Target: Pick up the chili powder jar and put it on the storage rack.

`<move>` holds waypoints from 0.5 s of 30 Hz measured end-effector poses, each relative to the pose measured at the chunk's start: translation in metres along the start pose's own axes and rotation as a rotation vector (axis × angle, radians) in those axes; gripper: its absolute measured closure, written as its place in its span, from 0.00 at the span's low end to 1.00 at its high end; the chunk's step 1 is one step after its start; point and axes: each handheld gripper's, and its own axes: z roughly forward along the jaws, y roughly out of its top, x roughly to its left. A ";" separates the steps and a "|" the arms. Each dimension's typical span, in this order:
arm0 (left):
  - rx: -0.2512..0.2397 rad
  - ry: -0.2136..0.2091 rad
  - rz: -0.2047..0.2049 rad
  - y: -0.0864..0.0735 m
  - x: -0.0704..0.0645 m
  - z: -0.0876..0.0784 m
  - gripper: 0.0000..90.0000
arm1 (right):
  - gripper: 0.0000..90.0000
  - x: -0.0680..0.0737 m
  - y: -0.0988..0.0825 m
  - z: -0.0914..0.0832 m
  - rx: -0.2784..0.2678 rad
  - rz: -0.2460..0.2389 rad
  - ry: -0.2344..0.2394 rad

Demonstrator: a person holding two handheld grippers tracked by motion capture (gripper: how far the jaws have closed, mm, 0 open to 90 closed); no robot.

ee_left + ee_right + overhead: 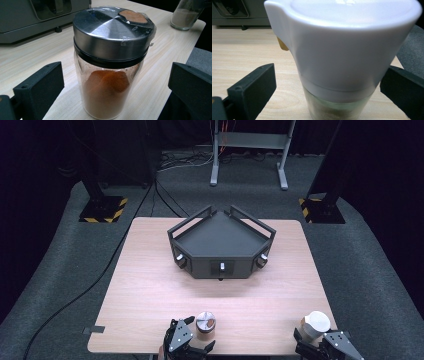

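Two jars stand near the front edge of the counter (pixel 150 285), each between the wide-open jaws of a hand-held gripper, and neither is gripped yet: the pads stand clear of the glass on both sides. The left hand-held gripper (pixel 196 336) brackets the steel-lid jar (pixel 205 325), the right hand-held gripper (pixel 306 343) the white-lid jar (pixel 316 325), well apart at the front right corner. Judging by this, the work is at its very start; closing, lifting and whatever follows are all left, perhaps a move to the black tray (pixel 221 240) at mid-counter, which holds nothing. The steel-lid jar (pixel 110 62) is clear glass, round, with orange-brown powder, a brushed metal cap and wrinkled film over it. The white-lid jar (pixel 342 50) has a smooth, glossy plastic cap with a spout lip above glass holding pale powder. Pale wood-grain counter
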 end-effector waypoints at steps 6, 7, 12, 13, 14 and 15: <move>-0.003 -0.002 0.000 0.000 0.000 0.001 0.00 | 0.00 0.001 0.001 0.000 0.002 -0.005 0.002; -0.001 0.000 0.004 0.000 0.000 0.001 0.00 | 0.00 0.001 0.001 0.000 0.002 -0.005 0.004; 0.008 -0.001 0.004 -0.001 0.000 0.003 0.00 | 0.00 0.001 0.001 -0.001 -0.001 -0.004 0.003; 0.006 -0.001 0.001 -0.001 0.000 0.003 0.00 | 0.00 0.001 0.001 -0.001 0.000 -0.005 0.001; 0.003 -0.001 -0.003 -0.001 0.001 0.003 0.00 | 0.00 0.001 0.001 -0.001 0.001 -0.006 -0.001; 0.005 -0.003 -0.004 -0.001 0.001 0.004 0.00 | 0.00 0.001 0.001 -0.002 0.000 -0.003 -0.001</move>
